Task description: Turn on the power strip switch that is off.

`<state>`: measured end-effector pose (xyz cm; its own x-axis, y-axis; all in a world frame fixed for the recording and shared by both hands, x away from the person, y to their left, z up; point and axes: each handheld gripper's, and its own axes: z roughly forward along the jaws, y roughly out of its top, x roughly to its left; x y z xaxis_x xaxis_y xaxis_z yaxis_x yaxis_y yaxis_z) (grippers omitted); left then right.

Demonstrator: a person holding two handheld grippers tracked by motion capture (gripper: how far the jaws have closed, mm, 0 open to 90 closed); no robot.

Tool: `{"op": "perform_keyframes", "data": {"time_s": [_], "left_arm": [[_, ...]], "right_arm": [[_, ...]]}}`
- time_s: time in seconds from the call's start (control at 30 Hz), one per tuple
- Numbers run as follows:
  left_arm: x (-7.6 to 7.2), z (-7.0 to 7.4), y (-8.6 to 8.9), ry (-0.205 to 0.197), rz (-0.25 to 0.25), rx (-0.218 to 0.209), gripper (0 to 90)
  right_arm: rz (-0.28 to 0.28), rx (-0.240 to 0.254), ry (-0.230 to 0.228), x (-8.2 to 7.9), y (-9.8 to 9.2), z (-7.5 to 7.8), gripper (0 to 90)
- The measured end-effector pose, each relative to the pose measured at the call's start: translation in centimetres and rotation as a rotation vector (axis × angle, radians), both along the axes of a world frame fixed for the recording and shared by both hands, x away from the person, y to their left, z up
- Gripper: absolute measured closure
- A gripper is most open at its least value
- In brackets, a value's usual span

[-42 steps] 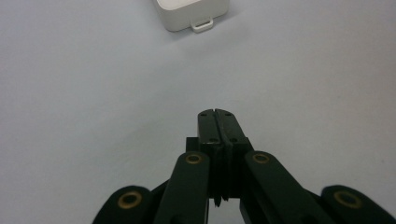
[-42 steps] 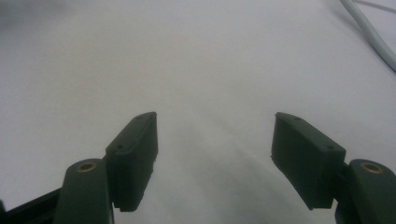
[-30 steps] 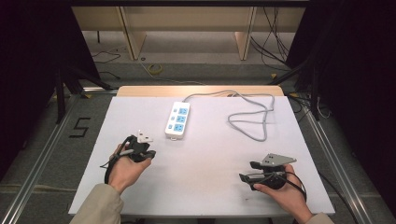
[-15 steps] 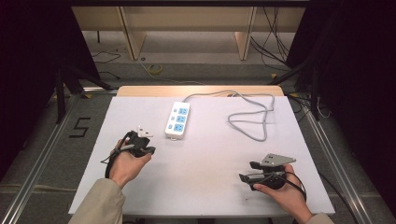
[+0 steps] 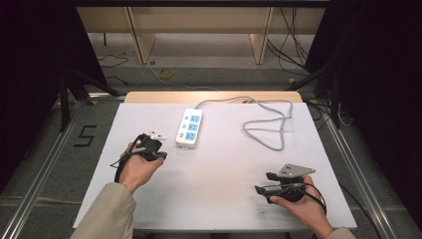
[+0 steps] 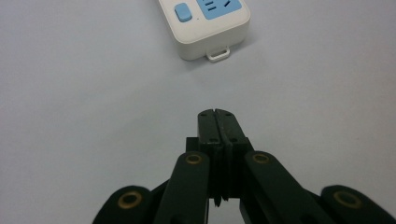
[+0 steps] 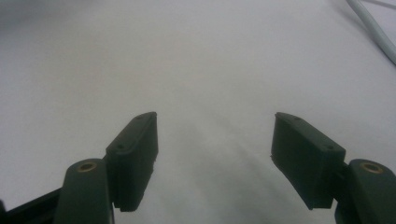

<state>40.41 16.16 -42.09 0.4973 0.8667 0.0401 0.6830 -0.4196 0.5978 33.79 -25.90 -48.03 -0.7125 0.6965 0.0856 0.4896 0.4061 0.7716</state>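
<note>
Left gripper (image 6: 217,113): jaws pressed together, empty; moved nearer the power strip (image 5: 189,128) since earlier. Right gripper (image 7: 214,154): jaws spread wide, unmoved on white table (image 5: 224,169).

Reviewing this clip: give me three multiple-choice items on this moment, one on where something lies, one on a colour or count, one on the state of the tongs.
1. Where does the power strip lie on the table?
A. at the near right corner
B. in the far half, left of centre
C. between the person's forearms

2. What colour are the strip's socket faces?
A. blue
B. red
C. black

3. How do the tongs stand?
A. both open
B. left tongs shut, right tongs open
C. left open, right shut

Key: 1 B, the high view shows it beyond the left hand; 2 A, the panels are blue; 3 B, left jaws meet, right jaws stand apart.
</note>
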Motion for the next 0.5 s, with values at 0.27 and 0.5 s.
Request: {"op": "perform_keyframes", "data": {"time_s": [0.27,0.5], "left_arm": [[0.5,0.2,-0.1,0.01,-0.002,0.007,89.6],[1.1,0.4,-0.3,0.013,0.0,0.004,89.6]], "right_arm": [[0.0,0.0,0.0,0.0,0.0,0.0,32.6],[0.0,0.001,0.001,0.0,0.0,0.0,32.6]]}}
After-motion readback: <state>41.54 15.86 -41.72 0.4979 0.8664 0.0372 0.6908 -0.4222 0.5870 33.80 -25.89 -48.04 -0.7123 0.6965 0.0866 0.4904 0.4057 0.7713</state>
